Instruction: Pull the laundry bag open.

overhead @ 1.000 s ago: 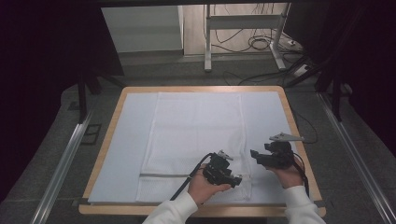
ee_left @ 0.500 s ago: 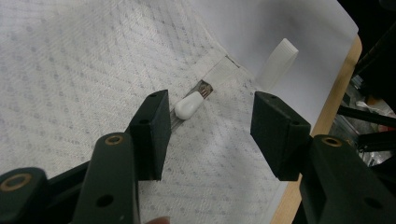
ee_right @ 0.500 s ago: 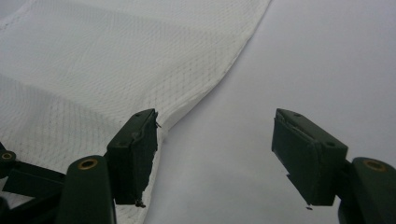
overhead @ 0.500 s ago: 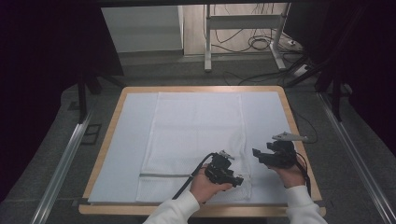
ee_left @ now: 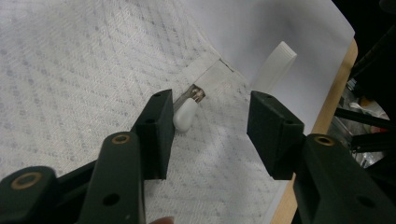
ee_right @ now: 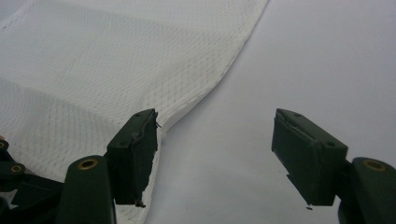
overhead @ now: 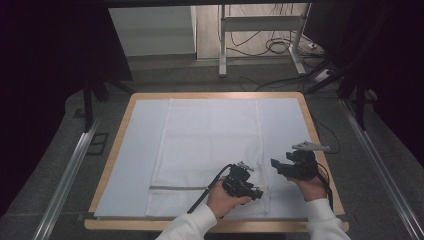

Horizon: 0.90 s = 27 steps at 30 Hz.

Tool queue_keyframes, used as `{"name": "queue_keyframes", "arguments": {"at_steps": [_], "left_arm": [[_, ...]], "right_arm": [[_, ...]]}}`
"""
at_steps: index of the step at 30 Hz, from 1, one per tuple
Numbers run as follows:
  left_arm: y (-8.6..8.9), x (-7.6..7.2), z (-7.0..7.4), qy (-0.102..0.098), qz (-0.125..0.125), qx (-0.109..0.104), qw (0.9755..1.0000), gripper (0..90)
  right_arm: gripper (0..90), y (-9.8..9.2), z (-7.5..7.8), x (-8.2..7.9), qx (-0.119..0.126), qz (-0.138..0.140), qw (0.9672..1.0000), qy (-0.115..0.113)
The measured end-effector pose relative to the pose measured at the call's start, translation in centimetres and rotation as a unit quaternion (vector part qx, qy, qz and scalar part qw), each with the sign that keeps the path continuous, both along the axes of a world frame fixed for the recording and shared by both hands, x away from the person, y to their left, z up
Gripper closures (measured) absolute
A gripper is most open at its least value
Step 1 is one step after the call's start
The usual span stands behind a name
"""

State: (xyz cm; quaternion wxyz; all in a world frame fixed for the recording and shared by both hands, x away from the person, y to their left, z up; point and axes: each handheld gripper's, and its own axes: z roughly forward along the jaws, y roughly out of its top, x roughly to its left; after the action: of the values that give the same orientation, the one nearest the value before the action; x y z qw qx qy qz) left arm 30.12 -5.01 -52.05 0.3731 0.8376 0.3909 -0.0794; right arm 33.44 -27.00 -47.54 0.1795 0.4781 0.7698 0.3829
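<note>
High view: white mesh bag (overhead: 210, 145) lies flat in the middle of the frame on a pale sheet (overhead: 135, 160) covering the wooden surface (overhead: 320, 150). Its grey zipper (overhead: 177, 188) runs across the bag near the lower edge.

My left tool (overhead: 256, 194) sits low at the bag's lower right corner, lower centre of the frame. In the left gripper view its jaws are spread, having just been closing. The white zipper pull (ee_left: 186, 115) lies on the mesh just beside the inner face of the left jaw, centre of the frame; I cannot tell whether they touch. The other jaw stands well apart from it. Nothing is pinched. A white tab (ee_left: 274, 65) lies on the sheet past the bag's corner, upper right of that frame.

My right tool (overhead: 276, 165) hovers right of the bag's edge, lower right in the high view. In the right gripper view its jaws are spread wide over bare sheet, the bag's edge (ee_right: 219, 74) by the left jaw, nothing between them.
</note>
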Motion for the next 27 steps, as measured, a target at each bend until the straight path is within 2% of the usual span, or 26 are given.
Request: {"name": "queue_keyframes", "arguments": {"at_steps": [8, 18, 27], "left_arm": [[-0.3, 0.0, 0.0, -0.013, 0.003, 0.010, 0.9999, 60.7], [-0.8, 0.2, -0.1, -0.017, 0.004, 0.011, 0.9998, 68.0], [-1.1, 0.0, -0.2, -0.040, 0.010, 0.028, 0.9988, 79.7]], "right_arm": [[31.2, 0.0, 0.0, 0.0, 0.001, -0.002, 1.0000, 0.000], [31.2, -0.1, 0.1, 0.0, 0.001, -0.002, 1.0000, -0.001], [31.2, -0.2, 0.1, 0.0, 0.001, -0.004, 1.0000, -0.005]]}}
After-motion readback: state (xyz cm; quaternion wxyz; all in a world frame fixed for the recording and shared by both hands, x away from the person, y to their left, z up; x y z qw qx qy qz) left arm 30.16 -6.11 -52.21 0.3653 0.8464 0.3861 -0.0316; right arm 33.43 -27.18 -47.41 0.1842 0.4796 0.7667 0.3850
